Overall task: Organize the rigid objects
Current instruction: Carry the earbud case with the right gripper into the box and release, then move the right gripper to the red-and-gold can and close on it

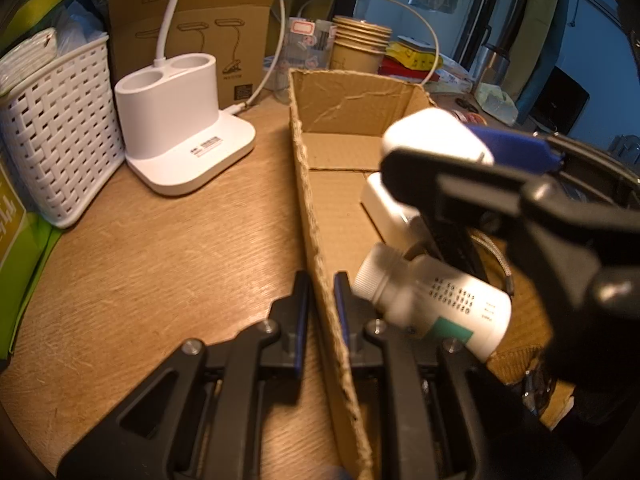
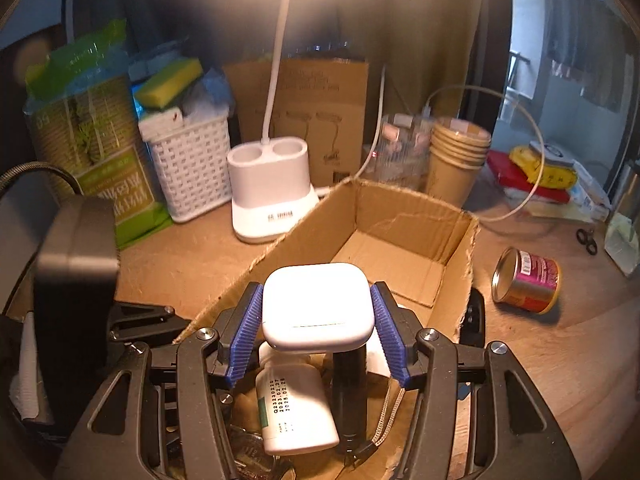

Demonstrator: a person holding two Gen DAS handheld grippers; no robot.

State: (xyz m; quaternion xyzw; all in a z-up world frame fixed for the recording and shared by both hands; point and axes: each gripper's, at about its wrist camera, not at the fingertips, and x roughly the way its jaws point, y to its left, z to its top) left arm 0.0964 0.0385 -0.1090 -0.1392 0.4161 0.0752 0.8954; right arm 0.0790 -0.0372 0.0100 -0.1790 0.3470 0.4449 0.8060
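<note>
Your right hand-held gripper (image 2: 318, 322) grips the white case (image 2: 316, 306) about half open, hanging over the near end of the box (image 2: 404, 208) above the bottle (image 2: 294, 412). Your left hand-held gripper (image 1: 322, 320) is clamped on the box wall; keep it steady. Lower the case onto bare cardboard beyond the bottle before letting go.

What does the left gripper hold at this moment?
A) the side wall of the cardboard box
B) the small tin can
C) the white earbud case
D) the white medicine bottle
A: in the left wrist view the left gripper has its blue pads pressed on either side of the wall of the cardboard box, while the white case sits in the right gripper.
</note>
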